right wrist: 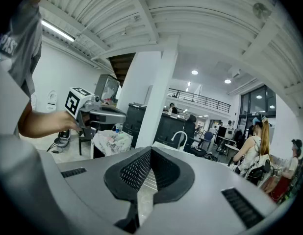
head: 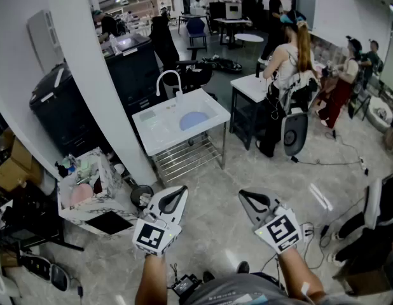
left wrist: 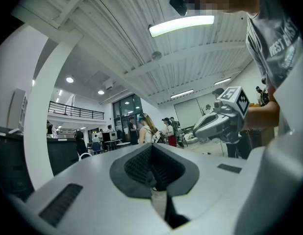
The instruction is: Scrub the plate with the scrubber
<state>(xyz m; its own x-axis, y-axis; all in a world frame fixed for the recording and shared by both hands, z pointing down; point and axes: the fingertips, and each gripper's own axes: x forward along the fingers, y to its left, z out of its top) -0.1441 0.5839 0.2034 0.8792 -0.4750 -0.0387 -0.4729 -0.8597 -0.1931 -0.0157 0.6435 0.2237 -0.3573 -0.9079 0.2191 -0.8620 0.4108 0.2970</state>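
Head view: the plate (head: 194, 120) lies flat in the basin of the sink table (head: 159, 140), a blue round just right of the faucet (head: 168, 76). You stand back from that table's front edge, with open floor between it and both tools.

Left gripper (head: 176, 194): jaws together, nothing between the pads. It hangs well short of the table's front edge, almost in line with the basin.

Right gripper (head: 247, 199): jaws likewise together and empty. It sits equally far back but off beyond the table's right-hand corner, so the left tool is judged the nearer of the two to the plate, by a small margin.

Right gripper view: the faucet (right wrist: 178, 138) shows just above the closed jaws. That tool already points toward the sink table, with the left gripper (right wrist: 92, 114) off to its left.

Scrubber: not identified. A small pale green item (head: 147, 115) rests on the table top left of the basin — it may be the scrubber, but it is too small to confirm.

Finding: the plate lies ahead of both jaws and well apart from them. Being round and flat, it offers no long axis to align with. Judged next need — close the gap to the table's front edge and open a jaw before any reach.
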